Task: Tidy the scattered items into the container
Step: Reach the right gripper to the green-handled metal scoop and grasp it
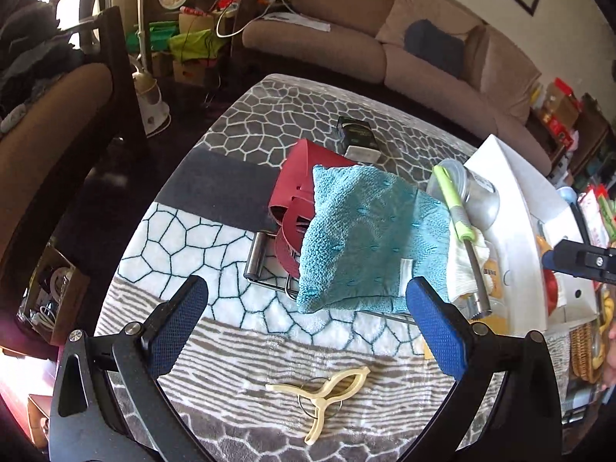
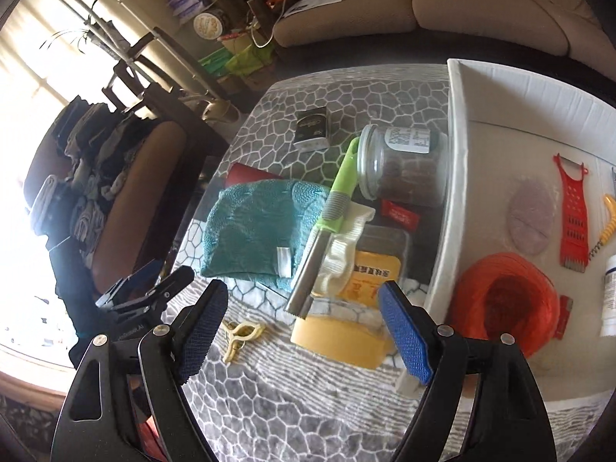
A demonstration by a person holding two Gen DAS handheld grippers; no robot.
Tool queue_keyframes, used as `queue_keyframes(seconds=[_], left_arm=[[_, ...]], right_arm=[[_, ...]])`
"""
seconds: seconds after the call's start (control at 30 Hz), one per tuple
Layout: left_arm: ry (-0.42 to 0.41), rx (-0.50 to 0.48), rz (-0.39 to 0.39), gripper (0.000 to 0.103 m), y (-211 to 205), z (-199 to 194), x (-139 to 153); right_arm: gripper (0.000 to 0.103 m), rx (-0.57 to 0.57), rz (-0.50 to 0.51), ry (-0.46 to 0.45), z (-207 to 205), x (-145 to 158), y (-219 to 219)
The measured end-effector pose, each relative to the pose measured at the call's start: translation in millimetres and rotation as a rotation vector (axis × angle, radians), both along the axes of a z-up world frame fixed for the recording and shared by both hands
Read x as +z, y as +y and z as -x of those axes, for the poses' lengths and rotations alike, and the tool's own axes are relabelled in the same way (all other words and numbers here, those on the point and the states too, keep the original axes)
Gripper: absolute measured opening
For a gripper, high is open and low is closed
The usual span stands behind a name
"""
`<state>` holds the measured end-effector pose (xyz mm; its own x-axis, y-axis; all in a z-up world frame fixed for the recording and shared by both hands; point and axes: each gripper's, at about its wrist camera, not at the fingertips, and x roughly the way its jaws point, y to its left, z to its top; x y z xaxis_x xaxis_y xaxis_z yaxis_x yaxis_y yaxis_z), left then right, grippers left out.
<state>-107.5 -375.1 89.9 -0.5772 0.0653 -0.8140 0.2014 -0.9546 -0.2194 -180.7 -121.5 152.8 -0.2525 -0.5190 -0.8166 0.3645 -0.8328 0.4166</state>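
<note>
A patterned blanket (image 1: 238, 350) carries a cream clip (image 1: 321, 394), teal towel (image 1: 362, 238) and white box (image 2: 456, 146).

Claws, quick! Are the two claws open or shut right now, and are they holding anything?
Left claw: open, holding nothing.
Right claw: open, holding nothing.

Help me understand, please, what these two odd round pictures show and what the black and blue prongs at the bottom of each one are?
Each picture comes from a wide-angle camera on a hand-held gripper, looking along its two blue-padded fingers. A person holds one in each hand. The left gripper and right gripper are both open and hold nothing. On the patterned table cover lie a teal towel, a green-handled tool, a clear jar, a small dark box and a cream clip. The white container already holds an orange coil and a red grater.
</note>
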Motion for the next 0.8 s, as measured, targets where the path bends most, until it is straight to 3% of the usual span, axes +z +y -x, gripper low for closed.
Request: queue_keyframes(seconds=[0.17, 0.33, 0.53, 0.7, 0.8], left_arm=[[0.008, -0.050, -0.001, 0.103, 10, 4, -8], [0.034, -0.156, -0.015, 0.103, 38, 11, -3], [0.072, -0.292, 0.004, 0.103, 88, 17, 5], [0.074, -0.319, 0.006, 0.103, 112, 23, 5], [0.078, -0.300, -0.030, 0.103, 117, 26, 8]], right_arm=[[0.083, -0.037, -0.085, 0.004, 37, -27, -29], [0.077, -0.087, -0.099, -0.040, 69, -52, -40], [0.025, -0.106, -0.110, -0.084, 84, -73, -42], [0.020, -0.098, -0.066, -0.053, 75, -60, -31], [0.020, -0.090, -0.026, -0.044, 64, -45, -25]])
